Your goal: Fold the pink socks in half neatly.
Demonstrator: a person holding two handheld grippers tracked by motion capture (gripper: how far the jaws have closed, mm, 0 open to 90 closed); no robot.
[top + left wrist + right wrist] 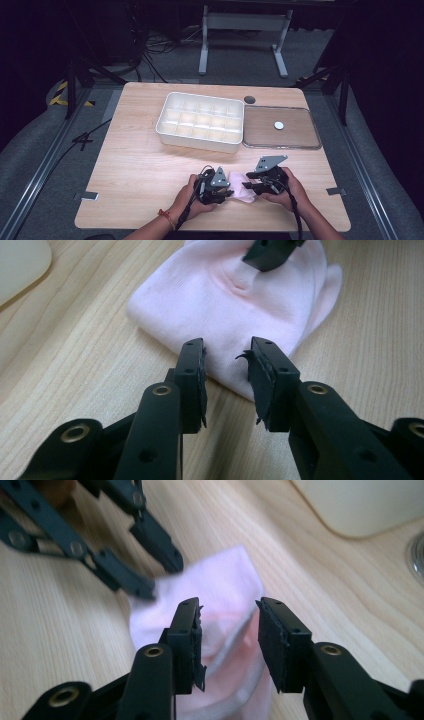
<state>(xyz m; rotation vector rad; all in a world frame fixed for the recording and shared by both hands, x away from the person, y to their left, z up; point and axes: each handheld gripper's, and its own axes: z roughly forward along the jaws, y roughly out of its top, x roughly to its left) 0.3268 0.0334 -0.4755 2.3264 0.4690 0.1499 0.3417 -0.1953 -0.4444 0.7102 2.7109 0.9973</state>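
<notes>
A folded pink cloth is seen near the table's near edge, between the 2 grippers. Left gripper is held at the cloth's left side, jaws parted, cloth edge at the tips but not clamped. Right gripper is held at its right side, jaws also parted, straddling the cloth. A white compartment tray is placed farther back, with a clear lid just right of it.
</notes>
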